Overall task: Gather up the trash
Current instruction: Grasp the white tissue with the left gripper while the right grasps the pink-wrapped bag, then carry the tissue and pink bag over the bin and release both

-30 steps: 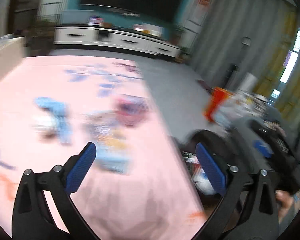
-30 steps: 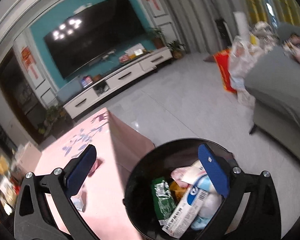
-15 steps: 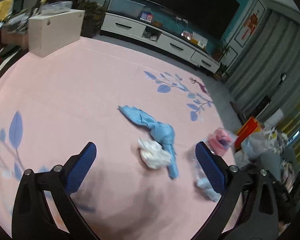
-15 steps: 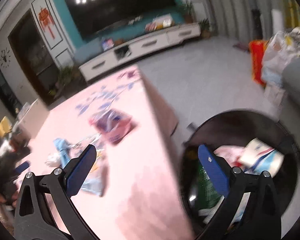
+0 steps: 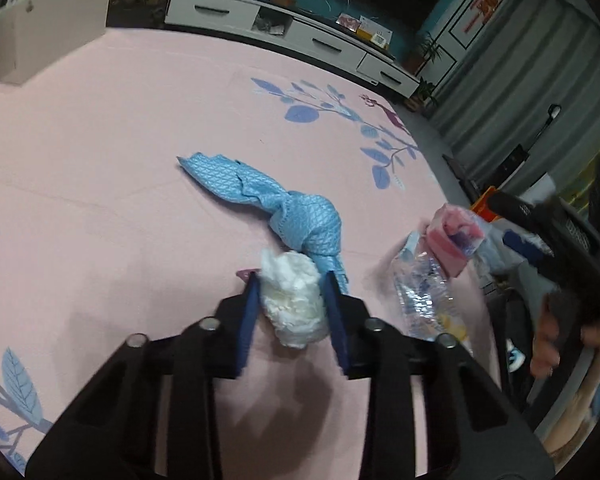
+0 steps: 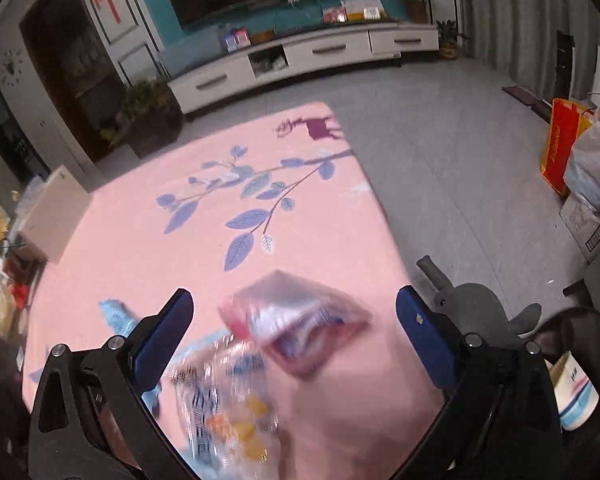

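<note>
On the pink tablecloth (image 5: 100, 160) a white crumpled tissue (image 5: 294, 300) sits between the blue pads of my left gripper (image 5: 292, 280). The jaws are closing and both pads press its sides. A twisted blue cloth (image 5: 268, 200) touches the tissue's far side. To the right lie a pink packet (image 5: 454, 236) and a clear plastic wrapper (image 5: 420, 300). My right gripper (image 6: 294, 300) hovers open over the blurred pink packet (image 6: 296, 328), with the clear wrapper (image 6: 220, 400) just below it and nothing gripped.
A black trash bin (image 6: 588, 320) with rubbish inside stands off the table's right edge, beside a grey elephant-shaped object (image 6: 472, 304). A white box (image 5: 52, 28) stands at the table's far left. A person's hand (image 5: 548, 344) shows at the right. Bags (image 6: 580, 160) sit on the grey floor.
My left gripper dropped onto the white tissue and its jaws went from wide to narrow around it. The right gripper swung from above the bin to over the pink packet.
</note>
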{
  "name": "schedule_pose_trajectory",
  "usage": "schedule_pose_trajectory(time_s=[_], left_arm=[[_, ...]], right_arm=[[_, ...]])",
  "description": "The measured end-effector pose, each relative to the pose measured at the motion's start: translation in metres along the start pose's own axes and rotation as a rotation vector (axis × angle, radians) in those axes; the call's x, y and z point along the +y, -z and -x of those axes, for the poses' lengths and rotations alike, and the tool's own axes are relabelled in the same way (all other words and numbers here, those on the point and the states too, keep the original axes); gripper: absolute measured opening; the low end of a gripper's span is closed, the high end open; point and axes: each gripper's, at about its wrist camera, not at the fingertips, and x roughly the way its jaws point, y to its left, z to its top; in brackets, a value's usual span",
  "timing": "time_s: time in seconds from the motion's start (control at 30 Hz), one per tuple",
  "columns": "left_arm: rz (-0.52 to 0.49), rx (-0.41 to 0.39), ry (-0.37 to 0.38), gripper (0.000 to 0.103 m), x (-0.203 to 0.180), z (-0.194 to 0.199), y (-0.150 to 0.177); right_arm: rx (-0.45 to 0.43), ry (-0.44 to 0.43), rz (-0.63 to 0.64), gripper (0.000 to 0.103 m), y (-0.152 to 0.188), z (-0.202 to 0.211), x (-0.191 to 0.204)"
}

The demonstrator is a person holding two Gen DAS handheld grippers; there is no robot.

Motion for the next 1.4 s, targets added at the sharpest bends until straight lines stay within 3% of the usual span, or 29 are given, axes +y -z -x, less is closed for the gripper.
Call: schedule_pose_trajectory(time_s=[0.2, 0.47, 0.73, 0.83, 1.0, 1.13, 1.4], left_arm=[[-0.004, -0.013, -0.010, 0.017, -0.002, 0.003, 0.001], [-0.088, -0.076, -0.037, 0.016, -0.025, 0.030, 0.008], [-0.136, -0.153, -0.025, 0.015, -0.045, 0.065, 0.017], [-0.169, -0.190, -0.056, 0.015, -0.051, 0.080, 0.026], [-0.125, -0.179, -0.056, 0.015, -0.048, 0.091, 0.045], [-0.111, -0.207, -0.072, 0.015, -0.054, 0.105, 0.062], [-0.147, -0.290, 0.030, 0.015, -0.104, 0.146, 0.078]], right_arm=[[0.048, 0.075, 0.043, 0.081, 0.010, -0.024, 0.003], [0.033, 0.082, 0.094, 0.064, 0.020, -0.012, 0.007], [-0.101, -0.048, 0.083, 0.063, 0.047, 0.070, 0.001], [-0.153, -0.090, 0.061, 0.063, 0.072, 0.101, -0.010], [-0.156, -0.141, 0.019, 0.064, 0.105, 0.118, -0.025], [-0.194, -0.145, 0.010, 0.064, 0.106, 0.136, -0.028], [-0.344, -0.184, 0.000, 0.064, 0.108, 0.195, -0.040]])
